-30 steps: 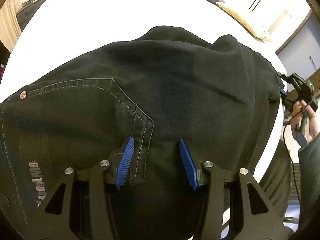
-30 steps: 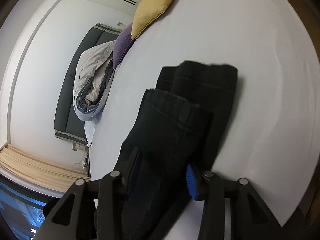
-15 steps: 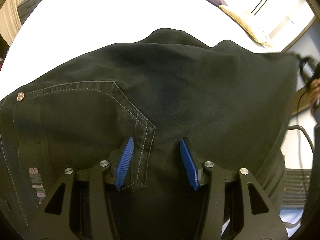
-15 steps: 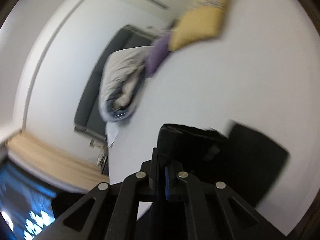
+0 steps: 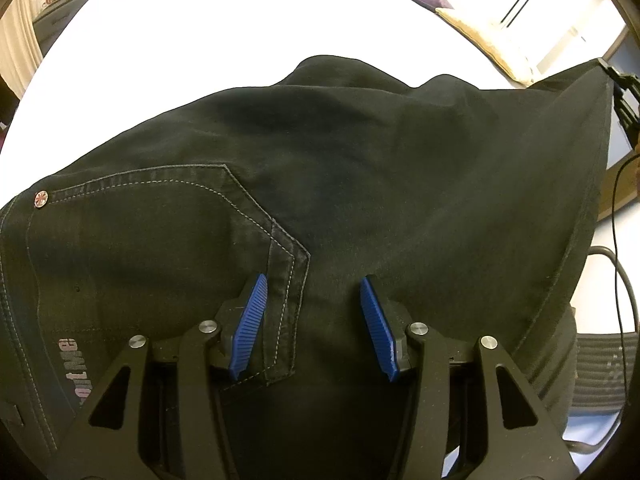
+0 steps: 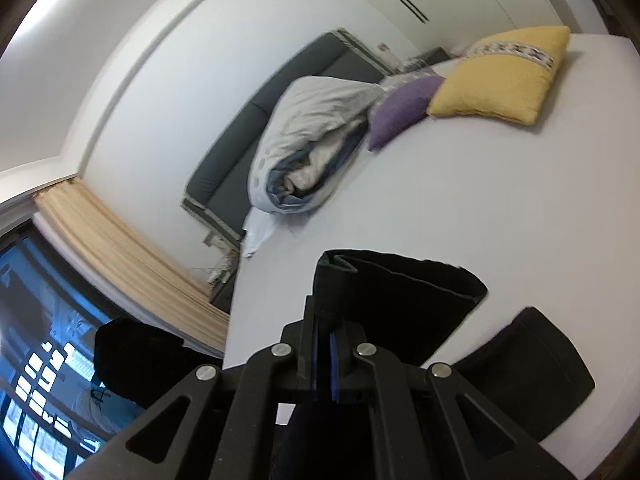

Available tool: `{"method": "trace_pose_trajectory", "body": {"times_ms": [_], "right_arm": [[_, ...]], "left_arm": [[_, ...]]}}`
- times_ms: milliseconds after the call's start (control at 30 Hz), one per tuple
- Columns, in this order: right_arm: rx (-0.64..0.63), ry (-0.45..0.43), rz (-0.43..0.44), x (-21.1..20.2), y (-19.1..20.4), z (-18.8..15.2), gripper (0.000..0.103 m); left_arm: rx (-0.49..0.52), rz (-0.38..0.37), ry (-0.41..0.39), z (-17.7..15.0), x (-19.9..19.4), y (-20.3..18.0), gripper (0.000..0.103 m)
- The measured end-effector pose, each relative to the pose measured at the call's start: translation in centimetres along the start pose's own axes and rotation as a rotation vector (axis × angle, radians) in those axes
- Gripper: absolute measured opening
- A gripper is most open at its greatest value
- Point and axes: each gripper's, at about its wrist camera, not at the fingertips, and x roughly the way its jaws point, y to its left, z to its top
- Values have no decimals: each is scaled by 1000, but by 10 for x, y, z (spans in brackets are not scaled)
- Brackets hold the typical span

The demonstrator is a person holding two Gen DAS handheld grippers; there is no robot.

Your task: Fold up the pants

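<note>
Black pants (image 5: 360, 160) lie spread on the white bed (image 5: 200, 20), back pocket and rivet facing up. My left gripper (image 5: 312, 278) points down onto them by the pocket corner, its blue pads (image 5: 256, 312) apart and flat cloth between them. At the far right the pants' edge is pulled up to my right gripper (image 5: 622, 92). In the right wrist view my right gripper (image 6: 325, 332) is shut on a leg end (image 6: 400, 292), which stands up past the fingers. The other leg end (image 6: 532, 372) lies lower right on the bed (image 6: 500, 200).
A yellow pillow (image 6: 504, 76), a purple pillow (image 6: 400, 108) and a rolled grey duvet (image 6: 312, 140) sit at the head of the bed by a dark headboard (image 6: 280, 92). A curtain (image 6: 120, 248) and window (image 6: 32, 340) are left. A mesh chair (image 5: 600, 364) and cable (image 5: 616, 216) stand beside the bed.
My right gripper closed on the leg end, then rose and rolled, pulling the pants' right edge up off the bed. The left gripper stayed where it was.
</note>
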Motion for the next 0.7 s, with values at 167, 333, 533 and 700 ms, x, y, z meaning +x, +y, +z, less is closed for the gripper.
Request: {"method": "trace_pose_trajectory", "body": {"times_ms": [167, 333, 533, 700], "right_arm": [[229, -63, -125, -20, -95, -56, 6], [542, 12, -243, -25, -190, -122, 11], [583, -101, -186, -49, -196, -128, 42], [692, -140, -182, -53, -208, -132, 38]], "left_arm": [[9, 9, -9, -3, -1, -4, 48], [48, 36, -9, -7, 1, -13, 49], [45, 43, -15, -9, 2, -18, 50], [40, 43, -17, -11, 2, -21, 50]]}}
